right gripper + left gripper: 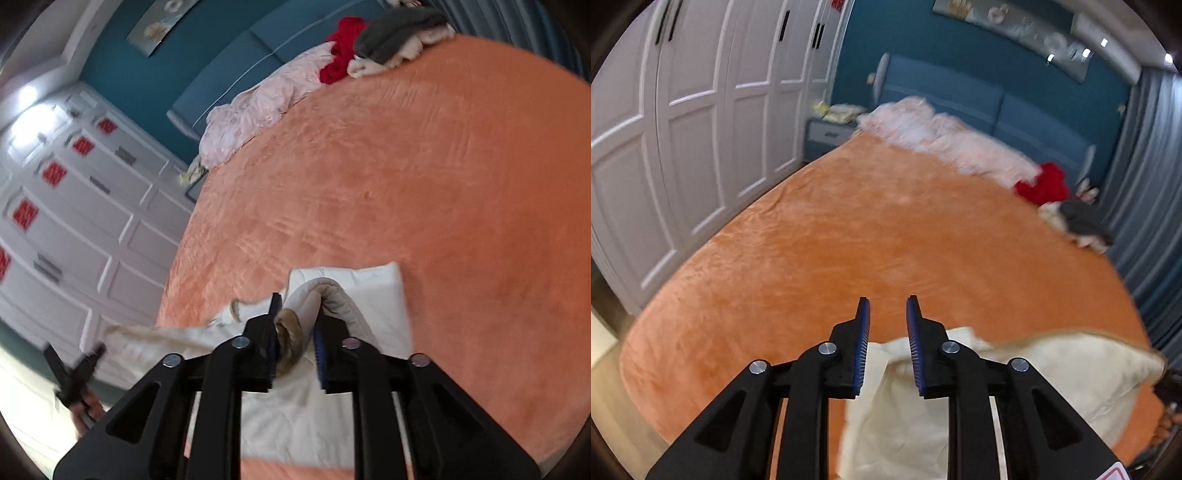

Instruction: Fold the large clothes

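Observation:
A cream padded garment [1052,373] lies at the near edge of the orange bed cover [849,236]. My left gripper [887,306] is open and empty, held just above the garment's left part. In the right wrist view the garment [373,291] is partly folded, and my right gripper [296,334] is shut on its thick rolled edge with a tan lining [291,332], lifted a little off the bed cover [406,166]. The left gripper [75,373] shows blurred at the lower left of that view.
A pink quilt [945,136] is bunched at the headboard. A red garment [1043,184] and a grey and cream pile [1078,221] lie at the far right corner. White wardrobes [683,129] stand on the left, a nightstand [827,134] by the bed, curtains [1145,184] on the right.

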### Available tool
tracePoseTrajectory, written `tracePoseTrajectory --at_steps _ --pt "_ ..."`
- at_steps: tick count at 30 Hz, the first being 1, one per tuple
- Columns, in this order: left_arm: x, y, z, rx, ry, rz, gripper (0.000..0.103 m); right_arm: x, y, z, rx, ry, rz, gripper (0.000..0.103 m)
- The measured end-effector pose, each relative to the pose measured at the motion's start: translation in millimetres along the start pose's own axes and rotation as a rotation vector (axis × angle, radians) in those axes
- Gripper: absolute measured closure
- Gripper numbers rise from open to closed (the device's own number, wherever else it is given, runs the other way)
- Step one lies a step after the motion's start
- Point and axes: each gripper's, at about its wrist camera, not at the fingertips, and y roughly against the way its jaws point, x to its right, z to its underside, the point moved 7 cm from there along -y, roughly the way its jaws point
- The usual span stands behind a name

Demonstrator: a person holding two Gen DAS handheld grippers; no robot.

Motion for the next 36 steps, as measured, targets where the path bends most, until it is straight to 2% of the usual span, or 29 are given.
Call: tracePoseTrajectory --at_steps 3,4,5,6,7,8,10,12,16,18,20,21,23,24,28,30,36 --pt "-2.3 -16.8 -1.0 -0.023 -0.031 -0.018 0.073 6.1 -10.0 -3.9 0.042 -0.079 -0.022 0.075" --pt "-3.6 -20.5 0.4 -0.027 -0.036 -0.022 0.062 7.5 -10.3 -7.9 0.072 -0.080 -0.013 0.072" --pt "-5.0 -22.8 2.8 -0.036 -0.037 -0.013 0.046 8.1 -7.8 -10.7 0.092 -0.072 0.000 0.063" --pt "-5.6 -25.3 7.7 -0.054 -0.032 0.002 0.039 6.9 -5.3 -12.0 0.116 -0.041 0.036 0.058" --pt "-4.8 -27.2 12.1 -0.067 -0.027 0.019 0.037 6.6 -4.7 -12.9 0.125 -0.015 0.057 0.050" --pt "-3.4 -31.1 19.1 -0.083 -0.027 0.046 0.036 5.9 -3.8 -11.4 0.130 0.024 0.086 0.047" --pt "1.8 -41.8 35.0 -0.126 -0.037 0.065 0.031 5.5 -9.2 -5.9 0.114 0.129 0.171 0.045" --pt "4.4 -66.3 54.5 -0.210 -0.029 0.075 0.031 9.0 -20.8 1.0 0.081 0.200 0.235 0.040" --pt "9.2 -118.4 90.9 -0.365 0.043 0.095 0.031 22.1 -52.7 18.0 0.001 0.288 0.331 0.039" --pt "11.7 -134.3 101.2 -0.401 0.051 0.089 0.034 31.4 -71.5 23.1 -0.040 0.308 0.362 0.039" --pt "15.4 -143.9 105.4 -0.413 0.039 0.087 0.056 41.6 -87.8 26.6 -0.074 0.304 0.379 0.041" --pt "16.7 -146.5 105.2 -0.414 0.035 0.081 0.071 45.1 -92.1 28.1 -0.083 0.300 0.375 0.047" --pt "20.3 -145.1 98.0 -0.387 0.031 0.084 0.092 47.8 -100.5 30.5 -0.109 0.289 0.363 0.093" --pt "21.3 -143.0 93.6 -0.370 0.022 0.085 0.094 46.6 -100.4 29.2 -0.111 0.275 0.347 0.093" --pt "32.9 -140.8 67.6 -0.294 -0.044 0.070 0.095 37.8 -81.4 9.7 0.002 0.240 0.329 0.095" --pt "38.2 -148.3 59.2 -0.275 -0.068 0.045 0.095 38.8 -81.9 4.2 0.025 0.231 0.345 0.095" --pt "32.0 -194.5 80.9 -0.342 -0.068 -0.035 0.094 70.6 -121.1 18.5 -0.056 0.215 0.426 0.095"
